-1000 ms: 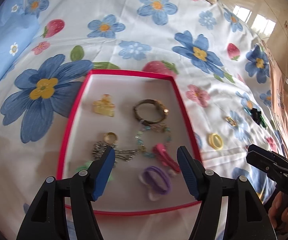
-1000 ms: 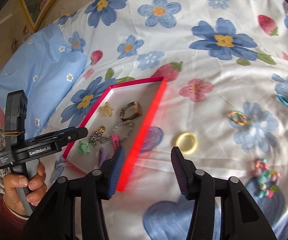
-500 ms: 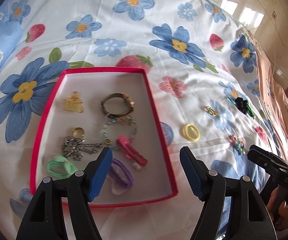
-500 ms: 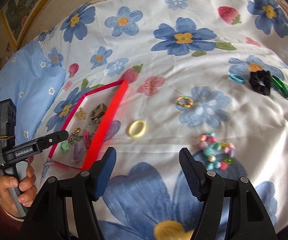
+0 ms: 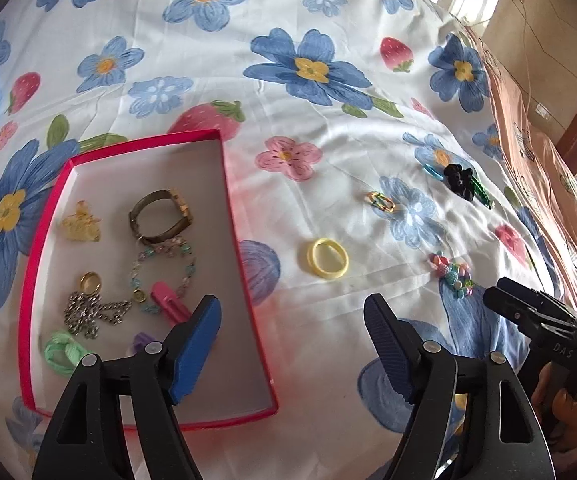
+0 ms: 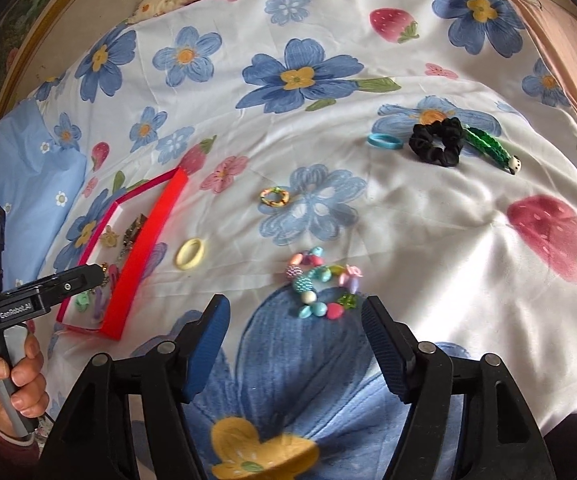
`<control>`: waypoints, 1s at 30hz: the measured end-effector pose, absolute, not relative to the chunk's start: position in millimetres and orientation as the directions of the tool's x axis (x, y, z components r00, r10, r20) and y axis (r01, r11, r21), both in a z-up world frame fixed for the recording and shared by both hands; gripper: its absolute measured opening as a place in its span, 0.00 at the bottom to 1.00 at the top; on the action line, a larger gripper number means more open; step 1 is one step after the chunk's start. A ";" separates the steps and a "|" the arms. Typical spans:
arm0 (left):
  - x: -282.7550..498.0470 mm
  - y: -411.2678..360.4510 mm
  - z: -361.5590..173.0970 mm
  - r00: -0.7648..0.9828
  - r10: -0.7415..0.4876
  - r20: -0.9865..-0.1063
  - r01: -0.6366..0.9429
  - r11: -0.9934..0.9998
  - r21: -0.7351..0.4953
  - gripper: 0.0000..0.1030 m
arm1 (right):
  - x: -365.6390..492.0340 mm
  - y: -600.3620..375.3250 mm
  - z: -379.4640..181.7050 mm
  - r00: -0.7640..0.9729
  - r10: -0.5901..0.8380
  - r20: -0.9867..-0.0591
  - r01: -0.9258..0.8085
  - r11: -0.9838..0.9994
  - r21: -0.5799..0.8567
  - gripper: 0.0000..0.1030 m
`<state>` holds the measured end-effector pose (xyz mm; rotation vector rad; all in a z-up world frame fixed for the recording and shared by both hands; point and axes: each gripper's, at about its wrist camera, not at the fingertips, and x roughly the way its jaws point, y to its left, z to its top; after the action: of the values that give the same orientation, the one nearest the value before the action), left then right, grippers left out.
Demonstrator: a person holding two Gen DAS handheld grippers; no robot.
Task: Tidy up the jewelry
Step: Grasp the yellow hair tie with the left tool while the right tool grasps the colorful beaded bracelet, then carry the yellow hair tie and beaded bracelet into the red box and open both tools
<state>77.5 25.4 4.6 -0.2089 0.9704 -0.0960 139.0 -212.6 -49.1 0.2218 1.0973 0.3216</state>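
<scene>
Far left, your red tray [image 5: 44, 240] already holds the sorted pieces: amber claw clip, gold watch, bead chain, ring, silver chain, pink clip, green tie. Its long axis runs near to far, leaning slightly right at the far end.

Your left gripper [image 5: 292, 344] hangs over the tray's right wall and the bare sheet beside it, jaws opening, nothing between them. A yellow hair ring [image 5: 327, 258] lies flat just right of the tray.

Further right, your right gripper [image 6: 294, 344] has jaws opening and empty too, with the bead bracelet [image 6: 320, 286] just beyond its tips. That bracelet lies flat in a loose loop, slightly longer left to right.

Step in hand, as I read it: fetching the next loose piece, likely the bracelet. Next move calls for lowering your tips around one side of the loop and pinching beads, not sheet.

Far right: blue band, black scrunchie [image 6: 436, 140], green clip, all unsorted.
</scene>
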 end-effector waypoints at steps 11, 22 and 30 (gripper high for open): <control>127.9 -14.3 -17.7 0.511 -0.154 -0.845 0.059 0.988 -0.144 0.73 | 155.4 -212.7 -70.3 0.375 0.361 -0.854 -0.160 0.932 0.324 0.70; 175.1 -40.3 -61.5 0.439 -0.112 -0.892 0.095 0.992 -0.077 0.47 | 163.7 -201.8 -87.1 0.367 0.296 -0.882 -0.205 0.951 0.233 0.47; 171.4 -43.5 -60.1 0.458 -0.156 -0.875 0.145 0.984 -0.100 0.05 | 165.1 -214.2 -85.3 0.380 0.305 -0.873 -0.168 0.951 0.259 0.13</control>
<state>171.4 -43.5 -60.1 -0.0114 1.0788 -0.1854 165.1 -214.2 -85.3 0.1353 1.1429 0.3027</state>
